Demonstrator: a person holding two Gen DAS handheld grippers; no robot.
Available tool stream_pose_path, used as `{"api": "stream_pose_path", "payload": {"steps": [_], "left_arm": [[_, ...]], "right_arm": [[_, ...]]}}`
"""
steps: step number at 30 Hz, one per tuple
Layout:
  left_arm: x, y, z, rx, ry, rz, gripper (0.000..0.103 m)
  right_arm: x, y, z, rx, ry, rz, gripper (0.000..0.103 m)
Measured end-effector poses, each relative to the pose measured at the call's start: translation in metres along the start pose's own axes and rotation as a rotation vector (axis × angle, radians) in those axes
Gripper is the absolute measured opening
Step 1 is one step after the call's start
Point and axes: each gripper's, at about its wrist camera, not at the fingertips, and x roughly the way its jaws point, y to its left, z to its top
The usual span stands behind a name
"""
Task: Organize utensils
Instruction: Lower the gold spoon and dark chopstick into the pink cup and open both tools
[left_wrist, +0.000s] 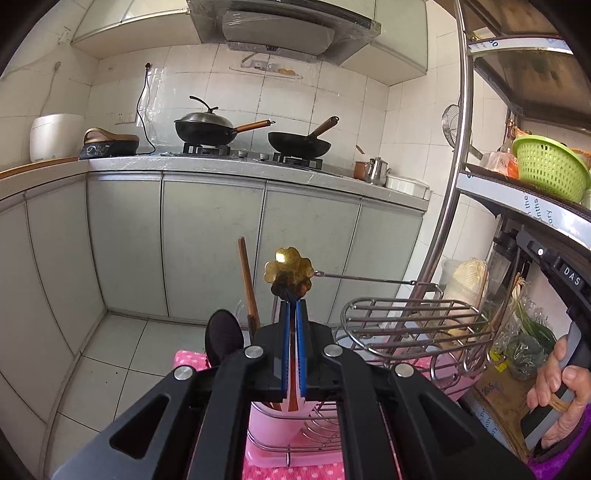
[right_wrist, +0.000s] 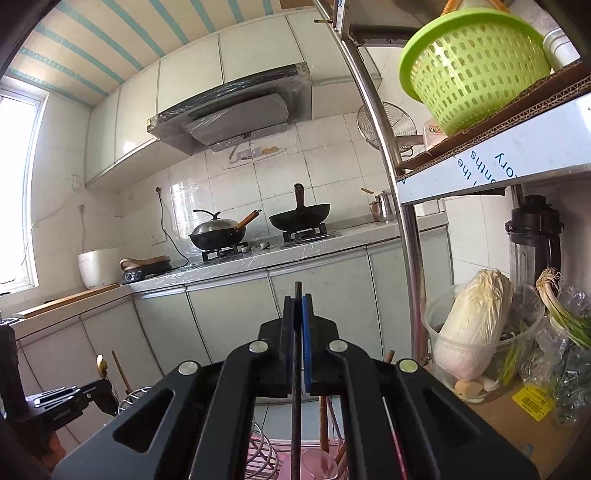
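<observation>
- The left gripper (left_wrist: 293, 303) has its blue-lined jaws pressed together on the stem of a gold spoon (left_wrist: 289, 272) with a flower-shaped bowl, which stands up above the fingertips.
- The spoon's reddish stem runs down between the pads towards a pink cup (left_wrist: 271, 421) directly below.
- Beside the spoon, a wooden utensil (left_wrist: 246, 280) rises upright from the same cup area, just left of the gripper.
- The cup sits in a wire dish rack (left_wrist: 413, 328) on a pink base, over a pink dotted cloth (left_wrist: 188, 360).
- The right gripper (right_wrist: 297, 301) is clamped tight on a thin dark chopstick (right_wrist: 296, 406), held upright; the stick's tip pokes just above the fingertips and its length drops down towards the pink holder below.
- In the left wrist view, a person's hand (left_wrist: 565, 398) grips the right tool's handle at the right edge.
- Across the room, two black woks (left_wrist: 299, 144) rest on the stove along a grey counter.
- A green basket (right_wrist: 476, 66) sits on the metal shelf to the right, with a napa cabbage (right_wrist: 471, 325) in a clear tub on the level below.
</observation>
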Motion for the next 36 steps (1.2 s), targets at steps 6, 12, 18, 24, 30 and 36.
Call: {"api": "stream_pose_path", "payload": {"steps": [6,12,18,24,30,36], "left_arm": [[0.002,0.001,-0.006,-0.004,-0.001,0.004,0.003],[0.002,0.001,-0.012,0.005,-0.009,0.002,0.003],[0.007,0.001,-0.024,-0.004,0.020,-0.004,0.003],[0.009,-0.002,-0.038,0.001,0.055,0.001,0.003],[0.014,-0.002,-0.048,-0.005,0.085,0.014,0.003],[0.010,-0.001,-0.050,-0.013,0.093,0.013,0.007]], "right_arm": [[0.000,0.006,0.007,-0.025,-0.018,0.008,0.004],[0.004,0.008,-0.014,-0.051,0.019,0.001,0.004],[-0.003,0.007,-0.042,-0.037,0.091,0.011,0.004],[-0.011,0.007,-0.070,-0.022,0.185,0.016,0.005],[-0.006,0.010,-0.084,-0.019,0.276,0.012,0.005],[-0.002,0.009,-0.082,0.005,0.340,0.019,0.013]]}}
